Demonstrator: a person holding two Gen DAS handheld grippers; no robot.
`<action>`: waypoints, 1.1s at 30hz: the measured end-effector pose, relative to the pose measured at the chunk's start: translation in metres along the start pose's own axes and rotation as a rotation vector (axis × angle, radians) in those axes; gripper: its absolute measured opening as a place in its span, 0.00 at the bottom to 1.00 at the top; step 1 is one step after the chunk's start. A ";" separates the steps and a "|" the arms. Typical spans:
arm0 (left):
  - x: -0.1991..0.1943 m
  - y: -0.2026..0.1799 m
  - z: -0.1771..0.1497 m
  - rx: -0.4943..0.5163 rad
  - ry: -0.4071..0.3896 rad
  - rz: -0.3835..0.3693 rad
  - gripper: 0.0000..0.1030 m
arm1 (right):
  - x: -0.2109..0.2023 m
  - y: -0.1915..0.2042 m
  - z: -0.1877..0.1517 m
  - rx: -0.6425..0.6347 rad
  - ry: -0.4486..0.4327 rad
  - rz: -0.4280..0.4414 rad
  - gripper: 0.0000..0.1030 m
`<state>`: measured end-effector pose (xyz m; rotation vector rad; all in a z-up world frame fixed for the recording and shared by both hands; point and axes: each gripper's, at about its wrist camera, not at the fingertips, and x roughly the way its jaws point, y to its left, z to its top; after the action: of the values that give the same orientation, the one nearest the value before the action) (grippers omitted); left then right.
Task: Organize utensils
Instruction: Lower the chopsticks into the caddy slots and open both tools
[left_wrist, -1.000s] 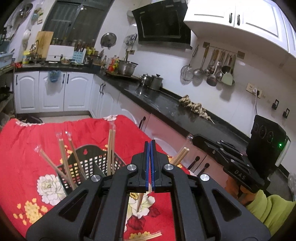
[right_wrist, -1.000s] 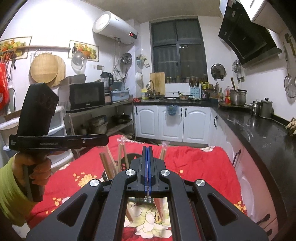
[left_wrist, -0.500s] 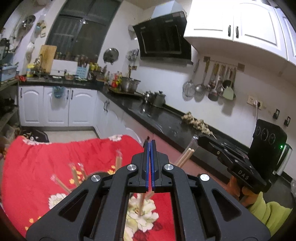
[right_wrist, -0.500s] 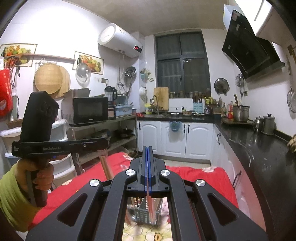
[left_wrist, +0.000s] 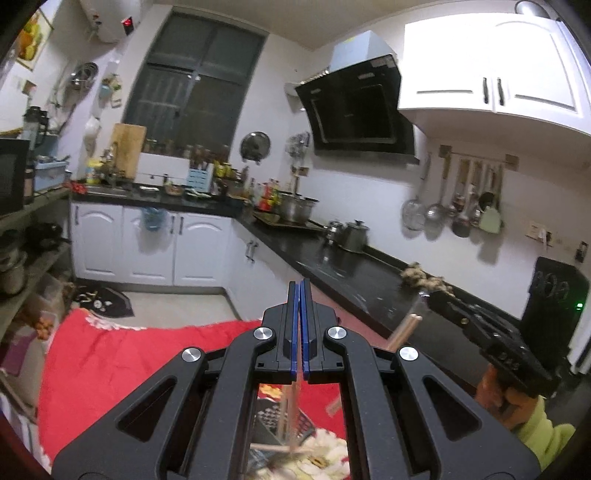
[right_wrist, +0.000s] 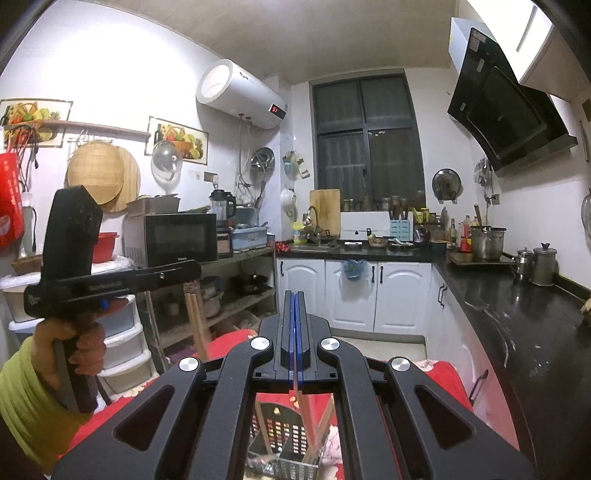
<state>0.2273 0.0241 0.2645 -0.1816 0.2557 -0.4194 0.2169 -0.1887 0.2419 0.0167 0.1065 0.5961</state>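
Left wrist view: the left gripper (left_wrist: 300, 291) has its blue fingers (left_wrist: 294, 325) pressed together, pinching a pair of wooden chopsticks (left_wrist: 291, 413) that hangs below them over the black slotted basket (left_wrist: 266, 424). The basket stands on the red flowered cloth (left_wrist: 110, 362) covering the tabletop, and more chopsticks lie blurred at its rim. To the right, the right gripper (left_wrist: 434, 299) is held in a hand (left_wrist: 506, 398) with a yellow-green sleeve; chopstick ends (left_wrist: 406, 328) stick out beside it.

In the right wrist view, the right gripper (right_wrist: 295, 295) also has its fingers (right_wrist: 301, 325) shut tight, pinching chopsticks (right_wrist: 306, 417) that run down toward the basket (right_wrist: 284, 432), where other sticks lean inside. At the left, the left gripper (right_wrist: 192, 269) is gripped by a hand (right_wrist: 74, 347), with its chopsticks (right_wrist: 195, 321) hanging steeply beneath its tips. Behind are the black kitchen counter (right_wrist: 517, 314) with pots and white cabinets.
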 end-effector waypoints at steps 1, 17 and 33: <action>0.002 0.003 0.001 -0.006 0.000 0.007 0.00 | 0.004 0.000 0.001 0.007 0.004 0.004 0.01; 0.021 0.034 -0.012 0.011 0.009 0.132 0.00 | 0.051 0.008 -0.013 0.037 0.083 0.032 0.01; 0.033 0.057 -0.039 0.025 0.051 0.185 0.00 | 0.088 0.018 -0.045 0.045 0.184 0.060 0.01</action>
<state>0.2668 0.0567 0.2074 -0.1212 0.3139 -0.2435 0.2741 -0.1252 0.1901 0.0083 0.2982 0.6542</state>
